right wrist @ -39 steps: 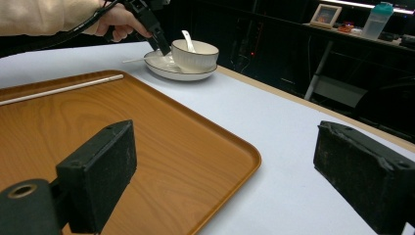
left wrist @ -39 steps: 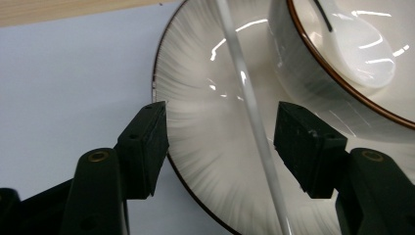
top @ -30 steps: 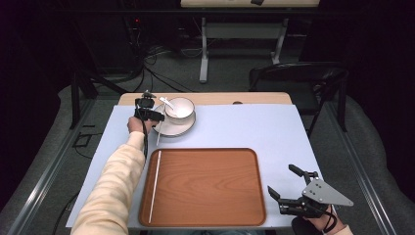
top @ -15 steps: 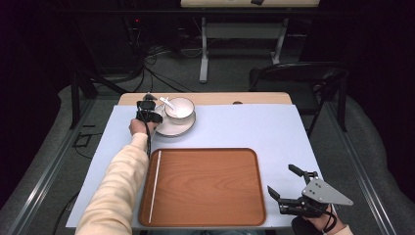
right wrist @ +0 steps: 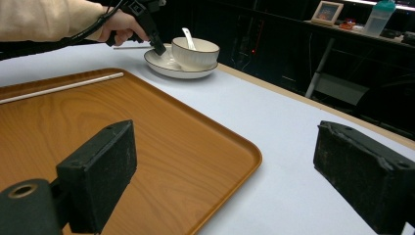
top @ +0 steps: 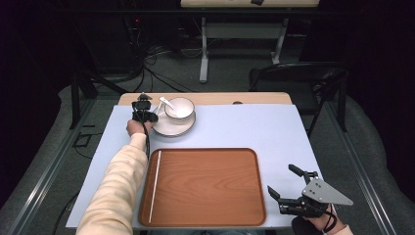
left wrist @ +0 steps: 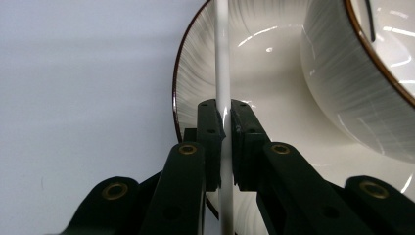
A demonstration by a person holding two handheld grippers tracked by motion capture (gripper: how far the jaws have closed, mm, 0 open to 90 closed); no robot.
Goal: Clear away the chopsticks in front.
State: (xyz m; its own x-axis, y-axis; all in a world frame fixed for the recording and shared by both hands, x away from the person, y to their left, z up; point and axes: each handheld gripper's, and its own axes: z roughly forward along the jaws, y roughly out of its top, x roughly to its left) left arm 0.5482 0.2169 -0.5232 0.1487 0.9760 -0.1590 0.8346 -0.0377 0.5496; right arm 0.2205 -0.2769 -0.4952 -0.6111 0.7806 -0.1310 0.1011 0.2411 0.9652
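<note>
Clamping a thin white chopstick (left wrist: 222, 73) over the rim of the round white brown-edged plate (left wrist: 274, 83), the left claw (left wrist: 223, 120) is closed on it at the counter's far side. Judging by its twin chopstick (top: 154, 186) already in the brown wooden tray (top: 205, 215), the next move is lifting this one across without tipping the white ceramic bowl (top: 179, 107). The right claw (top: 286, 186) hovers wide open, empty.

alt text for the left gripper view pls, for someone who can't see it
Close-up along the left gripper, its two black jaws shut on a thin white chopstick lying across the rim of a white plate. A white bowl stands on the plate at right; pale blue table covering at left.
</note>
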